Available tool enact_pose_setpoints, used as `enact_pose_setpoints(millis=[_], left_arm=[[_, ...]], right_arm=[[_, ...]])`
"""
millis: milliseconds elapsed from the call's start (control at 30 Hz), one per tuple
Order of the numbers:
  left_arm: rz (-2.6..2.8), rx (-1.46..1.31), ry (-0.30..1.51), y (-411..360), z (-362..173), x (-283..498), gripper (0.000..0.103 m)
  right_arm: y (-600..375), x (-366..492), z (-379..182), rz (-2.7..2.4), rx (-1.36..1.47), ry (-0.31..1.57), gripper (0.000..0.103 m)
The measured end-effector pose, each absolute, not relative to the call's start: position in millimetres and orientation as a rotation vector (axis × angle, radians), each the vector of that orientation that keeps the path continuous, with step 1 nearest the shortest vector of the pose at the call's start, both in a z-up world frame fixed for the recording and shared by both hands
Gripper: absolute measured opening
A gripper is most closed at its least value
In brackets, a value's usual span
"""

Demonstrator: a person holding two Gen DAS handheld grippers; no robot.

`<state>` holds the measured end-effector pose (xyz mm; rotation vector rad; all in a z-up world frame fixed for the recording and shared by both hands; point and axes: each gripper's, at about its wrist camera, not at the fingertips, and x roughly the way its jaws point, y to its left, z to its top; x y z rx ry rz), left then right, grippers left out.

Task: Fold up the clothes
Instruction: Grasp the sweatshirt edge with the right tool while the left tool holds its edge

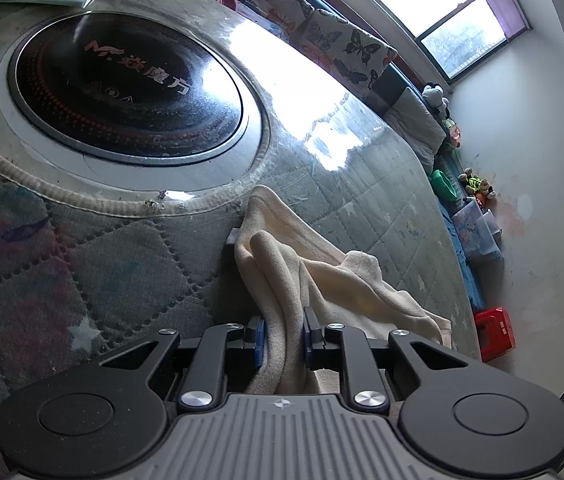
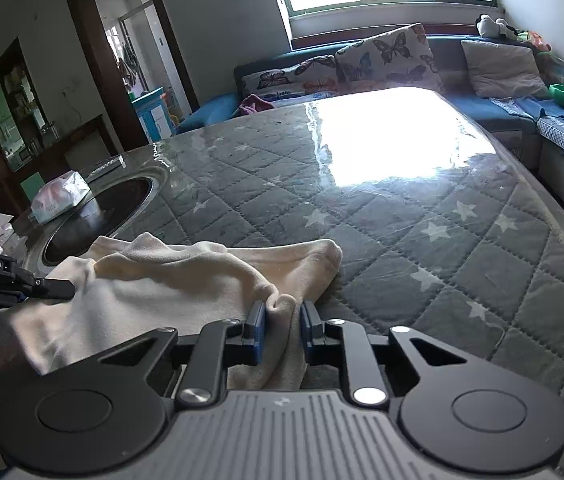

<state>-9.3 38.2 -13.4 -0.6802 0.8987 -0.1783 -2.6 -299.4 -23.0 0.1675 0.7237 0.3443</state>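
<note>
Left gripper [image 1: 283, 338] clamped a cream garment [image 1: 282, 264] fold; right gripper [image 2: 280, 330] pinched its other edge. Induction hob [image 1: 126, 88] sat at 10 o'clock on the quilted table [image 2: 441, 240].

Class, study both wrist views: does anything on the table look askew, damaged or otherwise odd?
The cream garment lies bunched and rumpled, not flat, with both the left gripper and right gripper pinching it. Nothing looks spilled or broken.

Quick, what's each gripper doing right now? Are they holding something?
Left gripper: shut on the cream cloth.
Right gripper: shut on the same cream cloth, at another spot.
</note>
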Motion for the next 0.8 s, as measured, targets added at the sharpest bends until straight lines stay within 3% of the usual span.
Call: enact_pose_setpoints(millis=[267, 400, 800], left_arm=[[-0.178, -0.663, 0.898, 37, -13, -9, 0.020], [-0.169, -0.632, 0.895, 33, -9, -8, 0.020], [-0.259, -0.500, 0.811, 0, 31, 9, 0.018]], right_arm=[[-306, -4, -29, 0.348, 0.218, 0.724, 0.024], [-301, -9, -20, 0.350, 0.195, 0.689, 0.012], [-297, -20, 19, 0.329, 0.114, 0.570, 0.010]])
